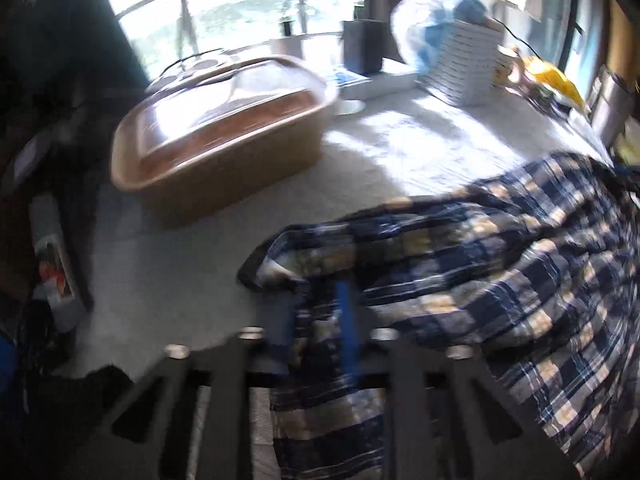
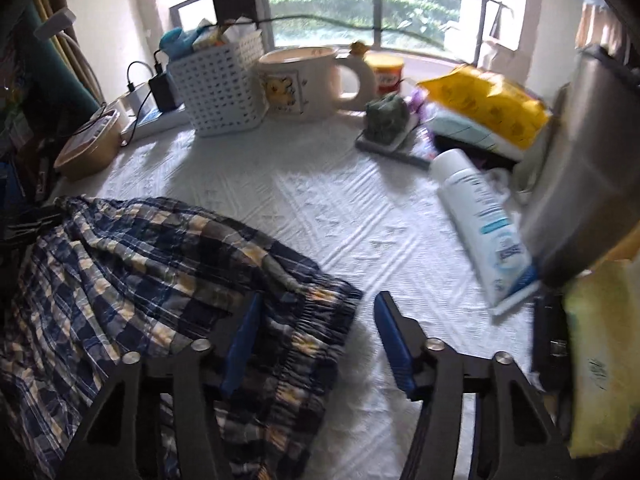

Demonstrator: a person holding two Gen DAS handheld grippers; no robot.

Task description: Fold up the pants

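Clearly, we had the plaid pants [image 1: 480, 264] heaped on the white-covered desk [image 1: 192, 272], with our left tongs [image 1: 316, 320] pinched narrow on a fold at the cloth's near edge, fabric bunched between the blue pads. Our right tongs [image 2: 316, 320] stood wide apart, the elastic waistband [image 2: 316, 332] lying between the fingers [image 2: 394, 336] but not gripped; most of the pants [image 2: 132, 264] spread to their left. A brown lidded box [image 1: 224, 132] sat beyond, apart from the cloth.
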